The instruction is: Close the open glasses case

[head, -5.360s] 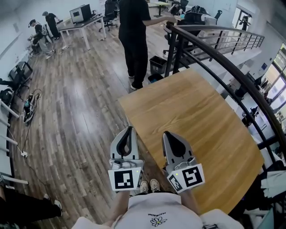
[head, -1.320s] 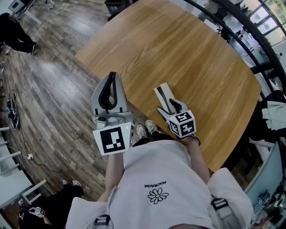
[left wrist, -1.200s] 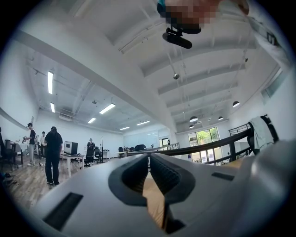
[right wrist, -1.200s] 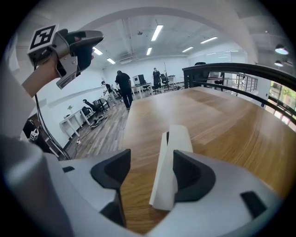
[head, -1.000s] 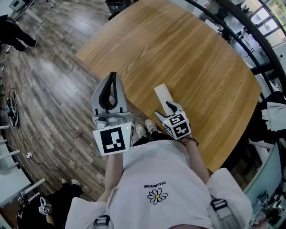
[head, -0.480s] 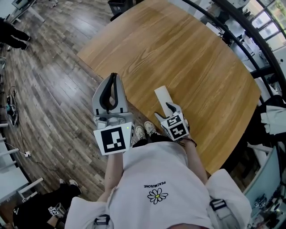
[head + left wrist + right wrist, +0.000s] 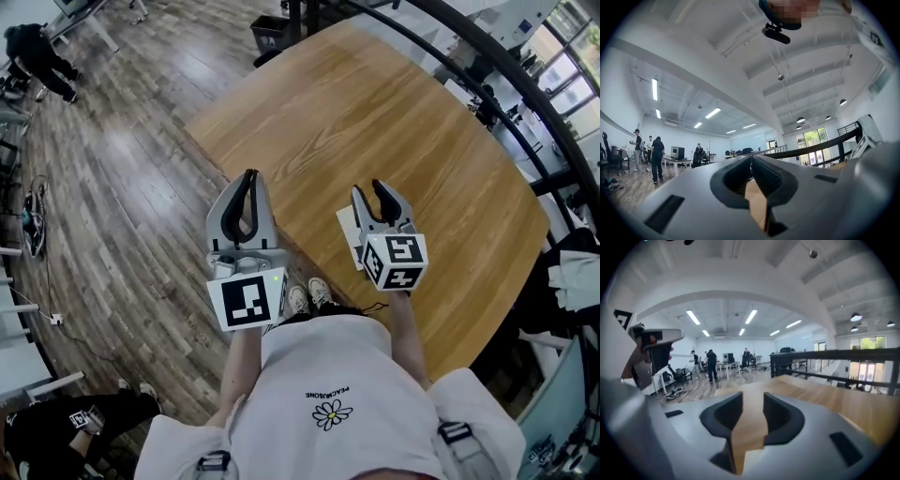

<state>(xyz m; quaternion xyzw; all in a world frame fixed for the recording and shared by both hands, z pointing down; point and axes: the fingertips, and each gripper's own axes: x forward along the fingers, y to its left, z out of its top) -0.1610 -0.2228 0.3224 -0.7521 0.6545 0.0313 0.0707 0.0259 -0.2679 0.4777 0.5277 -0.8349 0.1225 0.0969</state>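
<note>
The white glasses case (image 7: 346,228) lies near the front edge of the wooden table (image 7: 375,103). Only its left side shows, beside my right gripper (image 7: 372,192), so I cannot tell how its lid stands. That gripper hangs above the case, raised off the table. Its jaws have just been closing, and in the right gripper view my right gripper (image 7: 753,401) shows a clear gap with only tabletop behind it. My left gripper (image 7: 248,178) is held left of the table over the floor. Its fingertips meet in the left gripper view (image 7: 751,161), with nothing between them.
A dark curved railing (image 7: 487,84) runs along the table's far and right sides. Plank floor (image 7: 122,187) lies to the left, with a person (image 7: 42,52) far off at the top left. A dark bin (image 7: 272,28) stands beyond the table's far corner.
My right gripper has lifted from the near end of the case and now hangs above it, hiding most of it. The left gripper has stayed put.
</note>
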